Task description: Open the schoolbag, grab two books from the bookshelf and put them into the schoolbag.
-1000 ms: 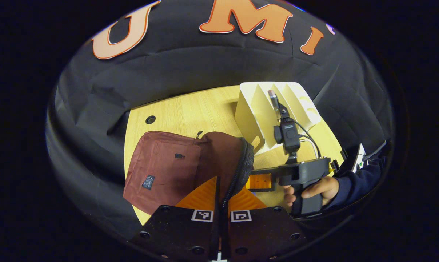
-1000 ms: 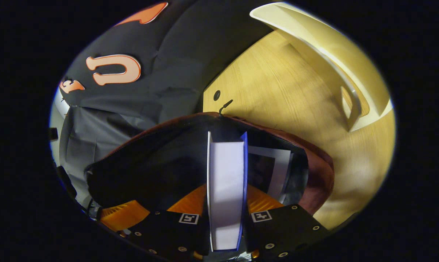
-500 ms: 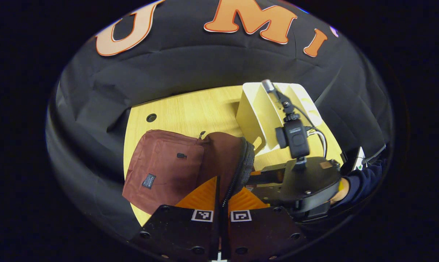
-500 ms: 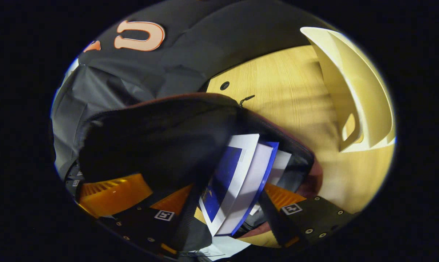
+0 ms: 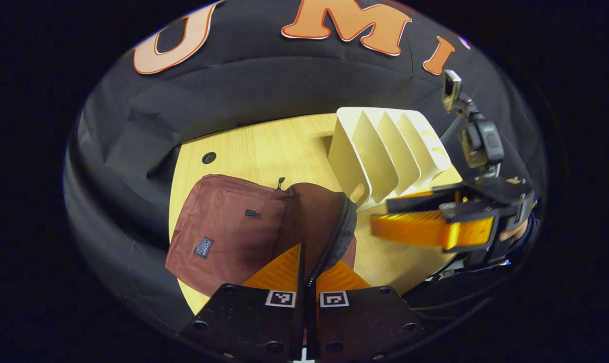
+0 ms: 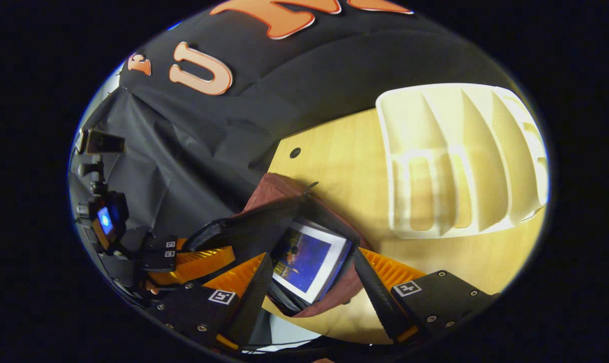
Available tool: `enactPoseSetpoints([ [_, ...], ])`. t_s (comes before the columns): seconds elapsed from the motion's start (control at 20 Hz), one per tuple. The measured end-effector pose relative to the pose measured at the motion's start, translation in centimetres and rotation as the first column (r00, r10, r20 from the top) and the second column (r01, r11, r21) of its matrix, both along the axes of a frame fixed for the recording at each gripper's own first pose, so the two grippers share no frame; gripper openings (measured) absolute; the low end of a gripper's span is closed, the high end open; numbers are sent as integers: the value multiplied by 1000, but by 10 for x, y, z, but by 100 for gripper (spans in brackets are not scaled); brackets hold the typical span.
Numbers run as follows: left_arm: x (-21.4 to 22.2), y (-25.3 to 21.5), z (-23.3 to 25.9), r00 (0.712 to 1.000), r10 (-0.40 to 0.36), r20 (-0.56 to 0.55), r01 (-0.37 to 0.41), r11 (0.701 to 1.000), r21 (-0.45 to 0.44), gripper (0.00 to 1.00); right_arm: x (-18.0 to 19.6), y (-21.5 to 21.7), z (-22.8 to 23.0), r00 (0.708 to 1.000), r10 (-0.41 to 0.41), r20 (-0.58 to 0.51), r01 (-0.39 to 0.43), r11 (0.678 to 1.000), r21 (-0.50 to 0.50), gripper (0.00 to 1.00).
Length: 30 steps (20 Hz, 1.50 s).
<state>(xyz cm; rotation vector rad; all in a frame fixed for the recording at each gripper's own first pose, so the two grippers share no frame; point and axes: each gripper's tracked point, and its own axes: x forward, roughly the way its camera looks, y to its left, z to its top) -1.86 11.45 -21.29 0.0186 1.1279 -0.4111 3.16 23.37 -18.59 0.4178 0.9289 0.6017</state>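
Pale wooden tabletop (image 5: 284, 151) spreads under both of my grippers, backed by the black cloth wall (image 5: 233, 101).

Nearest in the left gripper view, my left gripper (image 5: 307, 269) has its fingers drawn almost together on the zippered rim of the maroon schoolbag (image 5: 223, 227), pinching the edge of the opening. The bag lies flat on the table beyond my fingertips, its front pocket facing up and a small dark label near its lower corner. To the side, my right gripper (image 5: 410, 217) hangs above the table just beside the bag's mouth, its fingers parted with nothing between them. Farther back stands the cream bookshelf (image 5: 385, 156), its slanted dividers upright.

Nearest in the right gripper view, my right gripper (image 6: 309, 272) has its fingers (image 6: 385, 269) spread wide. Between and beyond them the schoolbag (image 6: 279, 191) gapes open, and a book with a blue cover and white border (image 6: 309, 264) lies inside the opening, tilted against the dark lining. I cannot tell whether a second book sits beneath it. To one side my left gripper (image 6: 193, 259) grips the bag's rim. Beyond the bag, well apart from it, the bookshelf (image 6: 455, 156) rests on the table (image 6: 344, 151), near the cloth wall (image 6: 208, 141).
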Motion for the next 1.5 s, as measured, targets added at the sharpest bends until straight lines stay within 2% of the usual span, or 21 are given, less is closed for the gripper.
enactPoseSetpoints([
  [0.1, -4, -7, 0, 1000, -8, 1, 8, 1000, 2, 4, 5, -26, 10, 999, -42, 21, 42, 999, -3, 97],
  [0.25, -9, -23, -1, 1000, -25, 0, 25, 1000, -11, 16, 13, -64, 29, 991, -100, 90, 103, 994, -33, 97],
  [0.35, -9, -28, -3, 1000, -20, 8, 20, 1000, 10, 20, 24, -88, 40, 977, -129, 171, 144, 986, -78, 97],
  [0.45, -9, -43, -3, 1000, -19, 14, 19, 1000, -4, 25, 32, -105, 56, 959, -163, 233, 184, 980, -73, 97],
  [0.6, -9, -64, 1, 999, -27, 33, 28, 999, -36, 36, 43, -129, 72, 924, -232, 304, 263, 963, -65, 97],
  [0.7, -1, -79, 2, 998, -5, 65, 10, 998, -64, 42, 52, -145, 78, 896, -238, 376, 294, 951, -100, 97],
  [0.8, 1, -94, 4, 996, 24, 81, -15, 994, -106, 54, 52, -164, 80, 866, -233, 442, 330, 931, -156, 97],
  [0.85, 5, -100, 7, 994, 35, 104, -23, 994, -111, 70, 54, -169, 83, 847, -234, 477, 350, 921, -169, 97],
  [1.0, 21, -115, 27, 978, 38, 207, -19, 995, -95, 72, 58, -176, 97, 799, -239, 551, 385, 908, -165, 97],
  [1.1, 31, -124, 44, 956, 32, 293, -10, 997, -76, 88, 56, -183, 110, 764, -253, 593, 417, 896, -155, 97],
  [1.25, 51, -136, 79, 893, 52, 447, -30, 998, -56, 90, 53, -192, 132, 701, -260, 664, 459, 878, -140, 97],
  [1.5, 82, -125, 142, 725, 129, 677, -135, 990, -45, 90, 48, -202, 163, 594, -261, 761, 523, 844, -118, 97],
])
